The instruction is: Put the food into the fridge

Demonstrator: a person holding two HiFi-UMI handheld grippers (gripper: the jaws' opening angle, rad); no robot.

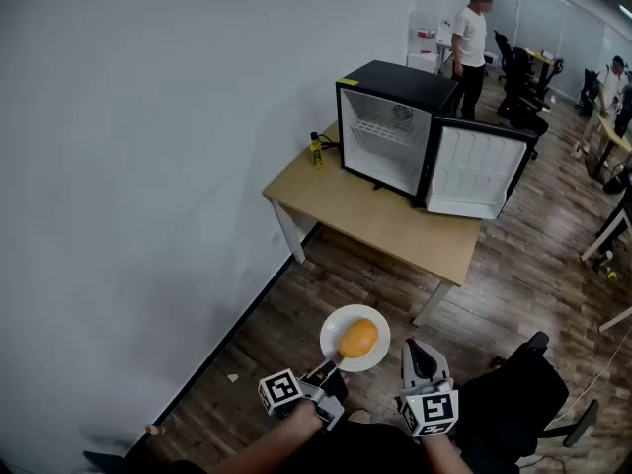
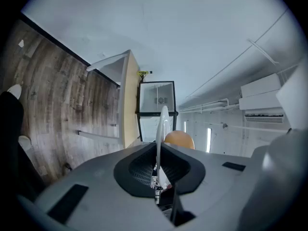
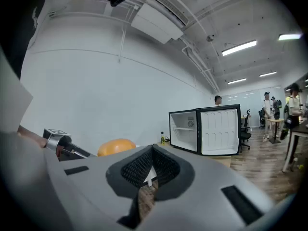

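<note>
A white plate [image 1: 377, 356] carries an orange bun [image 1: 357, 339] low in the head view. My left gripper [image 1: 334, 364] is shut on the plate's near rim. In the left gripper view the plate [image 2: 161, 129] runs edge-on between the pads of that gripper [image 2: 158, 165], with the bun [image 2: 179, 139] to its right. My right gripper [image 1: 422, 350] hangs just right of the plate, shut and empty [image 3: 150, 171]; the bun [image 3: 117, 147] shows to its left. The black mini fridge [image 1: 390, 131] stands on a wooden table [image 1: 375, 220], its door [image 1: 474, 171] swung open and its white inside showing.
A small yellow bottle [image 1: 316, 151] stands on the table left of the fridge. A white wall [image 1: 128, 166] fills the left side. A black chair [image 1: 523, 383] sits at my lower right. People [image 1: 472, 38] and office desks are beyond the fridge.
</note>
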